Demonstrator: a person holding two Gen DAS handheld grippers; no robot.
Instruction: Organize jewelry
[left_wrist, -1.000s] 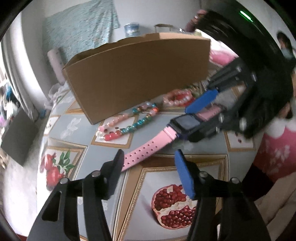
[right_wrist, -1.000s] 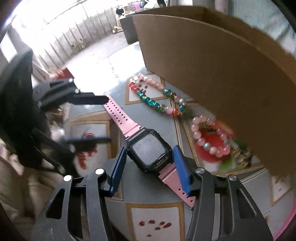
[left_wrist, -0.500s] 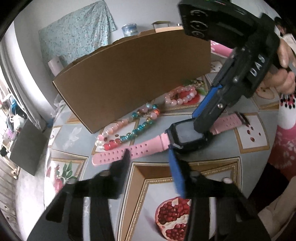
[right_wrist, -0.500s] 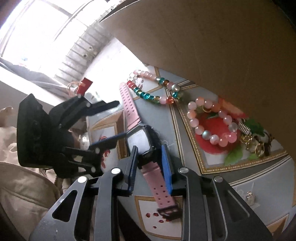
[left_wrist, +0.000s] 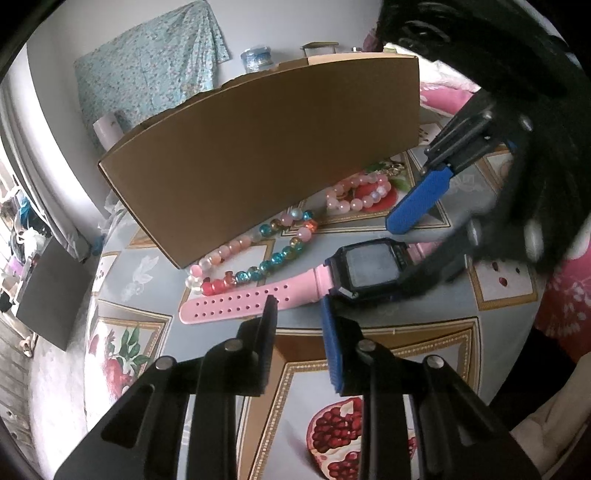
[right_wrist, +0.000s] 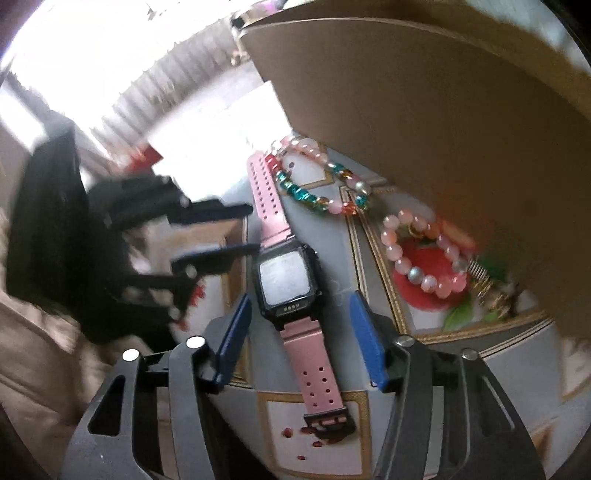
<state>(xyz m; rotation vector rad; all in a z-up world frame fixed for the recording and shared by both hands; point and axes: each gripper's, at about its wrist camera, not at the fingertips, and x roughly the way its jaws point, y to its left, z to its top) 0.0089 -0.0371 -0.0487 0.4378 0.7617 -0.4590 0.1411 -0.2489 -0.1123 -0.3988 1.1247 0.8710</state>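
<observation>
A watch (left_wrist: 369, 267) with a black case and pink strap lies flat on the patterned table (left_wrist: 406, 332). My left gripper (left_wrist: 298, 308) hovers over the strap beside the case. Its jaws are closing, and the pads do not press the strap. My right gripper (right_wrist: 300, 299) straddles the watch case (right_wrist: 284, 280), jaws opening, pads apart from it. That same right gripper (left_wrist: 400, 258) reaches in from the right in the left wrist view. A multicoloured bead bracelet (left_wrist: 273, 251) and a pink bead bracelet (left_wrist: 354, 192) lie against the cardboard box (left_wrist: 258, 147).
Small gold pieces (right_wrist: 487, 291) lie by the pink bracelet (right_wrist: 424, 258), under the box wall (right_wrist: 443, 110). A person in pink (left_wrist: 565, 295) sits at the right table edge. On the floor to the left stands a grey box (left_wrist: 51, 295). A bottle (left_wrist: 256, 59) stands behind the cardboard box.
My right gripper shut on the watch, swung it a little, then let go and spread its jaws. The left jaws have narrowed over the strap.
</observation>
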